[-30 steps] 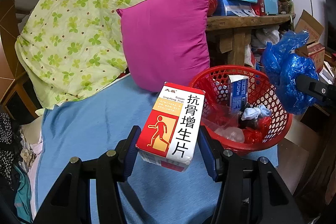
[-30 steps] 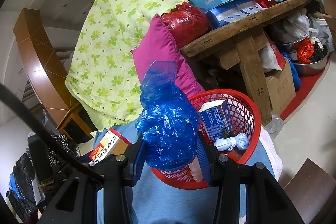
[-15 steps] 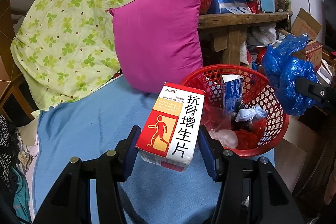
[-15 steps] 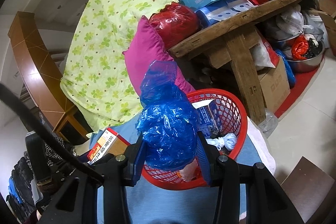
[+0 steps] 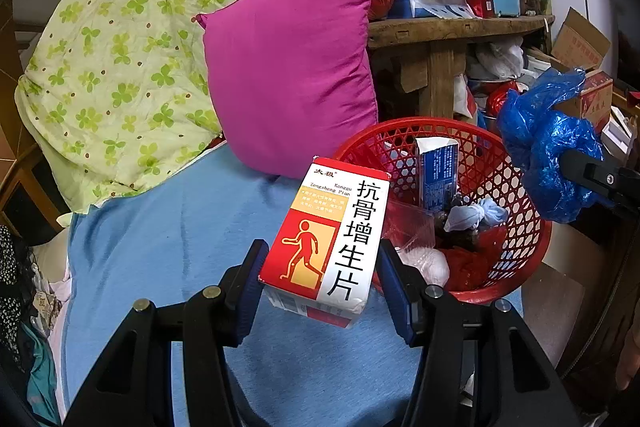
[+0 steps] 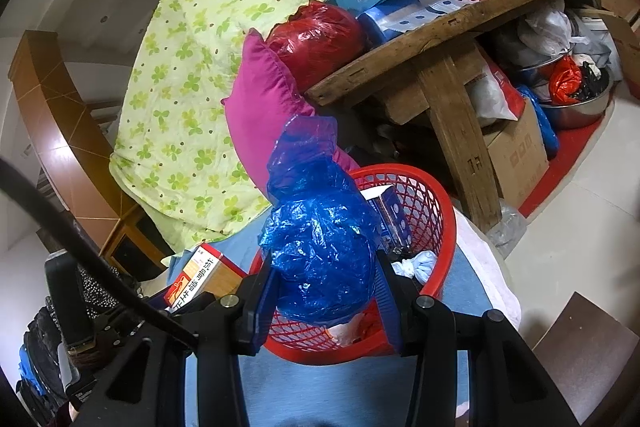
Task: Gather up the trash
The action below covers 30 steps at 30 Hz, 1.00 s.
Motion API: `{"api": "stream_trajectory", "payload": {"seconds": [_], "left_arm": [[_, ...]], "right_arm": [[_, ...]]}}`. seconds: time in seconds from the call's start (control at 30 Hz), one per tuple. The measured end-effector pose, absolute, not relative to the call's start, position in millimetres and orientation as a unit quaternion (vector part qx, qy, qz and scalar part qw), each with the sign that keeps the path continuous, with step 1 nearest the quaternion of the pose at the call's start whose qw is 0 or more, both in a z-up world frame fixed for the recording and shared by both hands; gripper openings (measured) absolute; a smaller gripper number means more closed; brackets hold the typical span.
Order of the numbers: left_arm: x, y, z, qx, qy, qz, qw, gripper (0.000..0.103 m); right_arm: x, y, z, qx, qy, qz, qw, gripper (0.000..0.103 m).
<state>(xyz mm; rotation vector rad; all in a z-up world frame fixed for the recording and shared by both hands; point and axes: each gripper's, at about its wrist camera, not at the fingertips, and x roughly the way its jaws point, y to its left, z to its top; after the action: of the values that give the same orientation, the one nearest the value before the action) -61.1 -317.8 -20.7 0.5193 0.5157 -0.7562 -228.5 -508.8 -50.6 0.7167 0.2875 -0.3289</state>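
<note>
A round red plastic lattice basket (image 5: 516, 195) sits on a blue bed sheet (image 5: 168, 235), just ahead and right of the left tongs (image 5: 322, 279). Inside it: one upright blue carton (image 5: 438, 173), one knotted pale-blue cloth bundle (image 5: 478, 217), one clear bag and crumpled red plastic. The left tongs are clenched on one cardboard medicine box (image 5: 334, 239), red, white and orange with a walking figure, held above the sheet beside the basket's near rim. The right tongs (image 6: 326, 291) grip one crinkled blue plastic bag (image 6: 320, 227), bunched into a glossy lump above the basket. Beyond stand one magenta pillow (image 5: 292, 71) and one clover-print quilt (image 5: 120, 47).
</note>
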Motion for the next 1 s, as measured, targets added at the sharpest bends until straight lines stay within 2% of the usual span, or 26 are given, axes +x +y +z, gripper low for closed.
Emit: {"api": "stream_trajectory", "payload": {"seconds": [1.0], "left_arm": [[-61.0, -337.7, -33.0, 0.263, 0.253, -0.369, 0.855, 0.057]], "right_arm": [[-226.2, -525.4, -67.3, 0.371, 0.147, -0.158, 0.903, 0.048]]}}
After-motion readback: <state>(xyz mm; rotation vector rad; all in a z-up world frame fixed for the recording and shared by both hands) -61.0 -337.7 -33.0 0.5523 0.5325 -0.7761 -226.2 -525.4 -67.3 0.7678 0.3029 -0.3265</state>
